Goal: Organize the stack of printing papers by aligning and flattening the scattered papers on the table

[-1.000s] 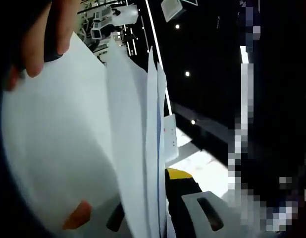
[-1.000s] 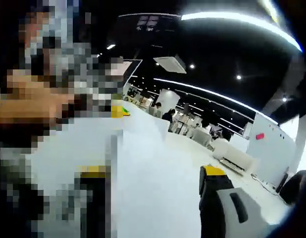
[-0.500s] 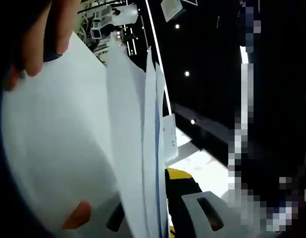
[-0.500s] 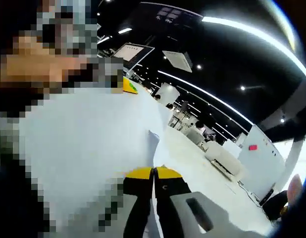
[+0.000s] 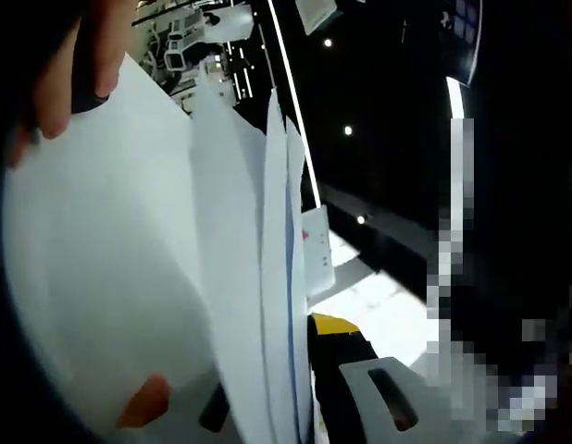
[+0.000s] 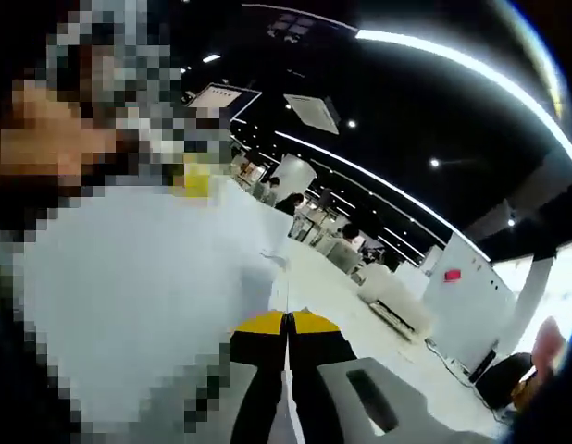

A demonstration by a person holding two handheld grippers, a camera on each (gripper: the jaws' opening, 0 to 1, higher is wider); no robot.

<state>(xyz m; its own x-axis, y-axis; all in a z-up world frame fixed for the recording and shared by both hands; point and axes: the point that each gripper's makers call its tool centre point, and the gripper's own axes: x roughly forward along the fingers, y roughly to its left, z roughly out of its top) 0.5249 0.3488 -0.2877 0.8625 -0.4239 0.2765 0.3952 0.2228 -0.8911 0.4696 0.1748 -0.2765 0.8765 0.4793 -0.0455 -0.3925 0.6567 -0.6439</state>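
L gripper view: the papers, a stack of white printing sheets, stand edge-on and fan upward from the bottom of the frame. Approx. four or five sheet edges are visible, spread apart at the top and converging toward the bottom. The broad face of the nearest sheet covers the left half of the view. The left gripper is at bottom centre. Its right jaw, black w/ a yellow tip and a grey slotted body, sits just beside the sheet edges on their right. The other jaw is hidden behind the papers, w/ an orange spot showing through the sheet at lower left. Jaw state: cannot tell whether pressed together or spread, since one side is covered. A person's hand grips a dark object at top left, fingers next to the upper corner of the nearest sheet.

R gripper view: the right gripper rises from bottom centre. Its two yellow-tipped jaws are pressed together, pinching the thin edge of the papers. The sheets spread left and upward from the jaws as a wide white surface. Upper left portion is obscured.

Background, both views: dark ceiling w/ long light strips and small spot lights, white partitions, distant people standing among desks.
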